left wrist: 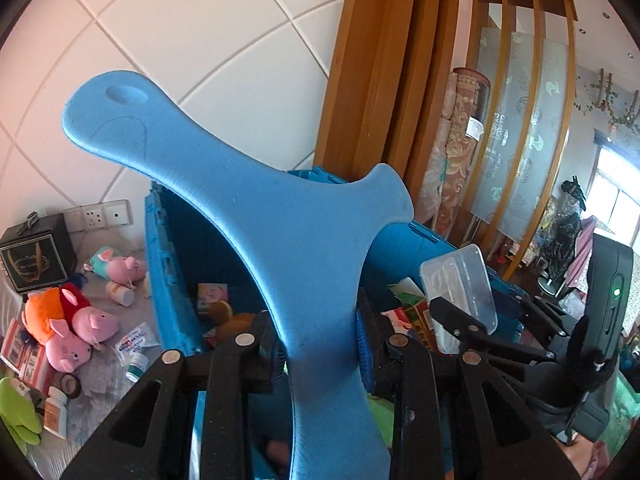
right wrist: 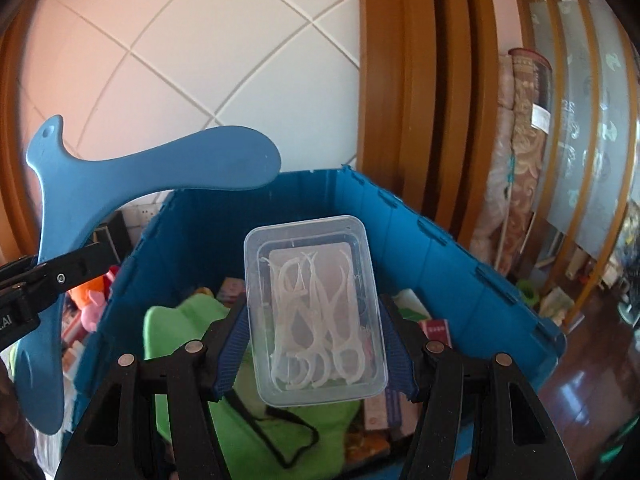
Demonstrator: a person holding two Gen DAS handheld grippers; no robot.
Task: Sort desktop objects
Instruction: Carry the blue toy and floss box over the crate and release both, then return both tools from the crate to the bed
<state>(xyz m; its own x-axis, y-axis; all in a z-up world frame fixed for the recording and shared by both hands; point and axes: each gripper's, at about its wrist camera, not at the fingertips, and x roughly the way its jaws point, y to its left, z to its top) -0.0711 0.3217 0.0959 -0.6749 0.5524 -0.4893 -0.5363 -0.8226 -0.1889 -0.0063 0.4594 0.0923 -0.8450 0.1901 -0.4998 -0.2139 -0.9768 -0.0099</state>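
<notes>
My left gripper [left wrist: 320, 344] is shut on a blue three-armed foam piece [left wrist: 280, 208] and holds it up over the near-left side of the blue crate [left wrist: 164, 248]. The same piece shows at the left of the right wrist view [right wrist: 132, 172]. My right gripper [right wrist: 314, 340] is shut on a clear plastic box of white floss picks [right wrist: 316, 316], held above the open crate [right wrist: 440, 248]. That box and the right gripper also show in the left wrist view [left wrist: 460, 280]. Inside the crate lie a green cloth item [right wrist: 188, 320], small cartons and a plush toy.
Left of the crate on the desk are pink pig plush toys [left wrist: 76, 320], pill bottles [left wrist: 56, 408], packets, a roll of tape, a green glove [left wrist: 16, 412] and a black box [left wrist: 36, 256]. A tiled wall and wooden door frame stand behind.
</notes>
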